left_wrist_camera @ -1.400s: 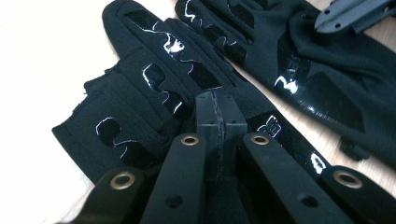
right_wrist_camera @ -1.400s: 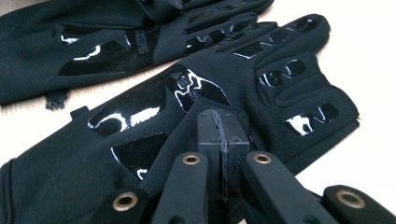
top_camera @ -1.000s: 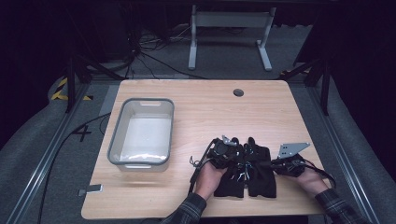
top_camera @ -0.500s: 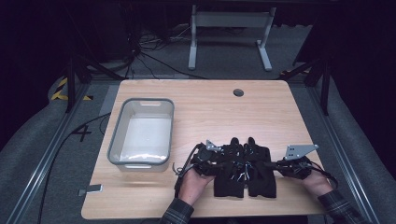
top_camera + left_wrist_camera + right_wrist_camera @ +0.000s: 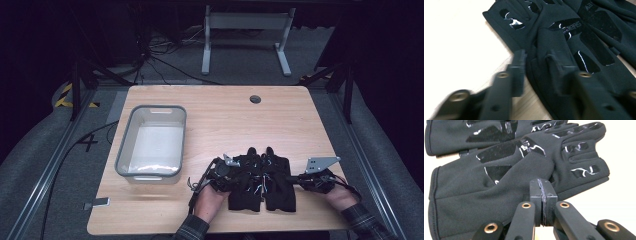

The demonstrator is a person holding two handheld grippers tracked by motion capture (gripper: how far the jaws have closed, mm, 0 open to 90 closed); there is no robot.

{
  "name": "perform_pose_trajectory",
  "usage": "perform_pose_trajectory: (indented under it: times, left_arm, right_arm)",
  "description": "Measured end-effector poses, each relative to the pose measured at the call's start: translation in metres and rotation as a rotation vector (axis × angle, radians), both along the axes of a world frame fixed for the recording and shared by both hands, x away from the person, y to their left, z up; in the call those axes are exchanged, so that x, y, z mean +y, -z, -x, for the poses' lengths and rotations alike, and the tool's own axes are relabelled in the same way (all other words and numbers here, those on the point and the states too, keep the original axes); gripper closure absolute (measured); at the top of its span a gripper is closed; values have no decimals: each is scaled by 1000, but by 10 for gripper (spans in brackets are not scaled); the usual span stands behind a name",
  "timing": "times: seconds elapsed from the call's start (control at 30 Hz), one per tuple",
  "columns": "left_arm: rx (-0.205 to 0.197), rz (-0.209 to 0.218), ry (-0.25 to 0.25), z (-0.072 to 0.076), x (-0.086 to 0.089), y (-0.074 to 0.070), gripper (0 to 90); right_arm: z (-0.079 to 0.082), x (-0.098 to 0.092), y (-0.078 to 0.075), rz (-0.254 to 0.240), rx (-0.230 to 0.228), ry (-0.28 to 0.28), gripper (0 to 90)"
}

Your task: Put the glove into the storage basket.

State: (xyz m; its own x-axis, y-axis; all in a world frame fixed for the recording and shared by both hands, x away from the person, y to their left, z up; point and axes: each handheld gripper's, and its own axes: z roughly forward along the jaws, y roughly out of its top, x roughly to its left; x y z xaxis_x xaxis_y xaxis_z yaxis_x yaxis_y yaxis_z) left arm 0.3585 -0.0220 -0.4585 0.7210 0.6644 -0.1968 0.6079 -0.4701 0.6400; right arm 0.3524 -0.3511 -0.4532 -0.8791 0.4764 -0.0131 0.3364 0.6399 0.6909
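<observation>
Two black gloves lie side by side near the table's front edge, the left glove [image 5: 245, 187] [image 5: 574, 32] and the right glove [image 5: 281, 184] [image 5: 499, 177], with shiny grip patches facing up. My left gripper [image 5: 238, 173] [image 5: 536, 56] is at the left glove's outer edge. Its jaws have just been closing and still stand apart, with the glove's edge between them. My right gripper [image 5: 296, 179] [image 5: 541, 183] sits at the right glove's outer edge, its pads pressed together and its tips against the fabric.
A grey plastic bin [image 5: 123, 155] stands on the left of the wooden table [image 5: 225, 115]. A cable hole [image 5: 255, 99] is near the far edge. A small grey tab [image 5: 97, 203] hangs off the front left. Dark floor and a metal stand surround the table.
My left gripper has slid left and slightly toward the front, from over the left glove to its outer edge. The right gripper and both gloves have stayed put.
</observation>
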Motion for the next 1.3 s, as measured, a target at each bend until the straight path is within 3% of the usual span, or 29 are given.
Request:
perform_pose_trajectory:
  times: [0.23, 0.6, 0.87, 0.97, 1.17, 1.3]
  left_arm:
    - [9, 22, -11, -3, -1, -2, 824]
    - [-4, 69, -1, -11, 2, -17, 829]
    - [-18, 45, 2, -18, 4, -27, 829]
    - [-18, 72, 3, -20, 7, -31, 829]
    - [-48, 84, 14, -21, 4, -42, 828]
    - [-43, 107, 25, -24, 1, -46, 828]
  right_arm:
    - [1, 2, 1, 3, 0, -5, 900]
    - [-1, 5, 1, 7, 1, -6, 900]
    - [-8, 16, 0, 18, -6, 0, 900]
    - [-10, 22, 1, 15, -10, 3, 900]
    - [-14, 27, 1, 16, -9, 0, 900]
    - [-17, 34, 1, 16, -8, -8, 900]
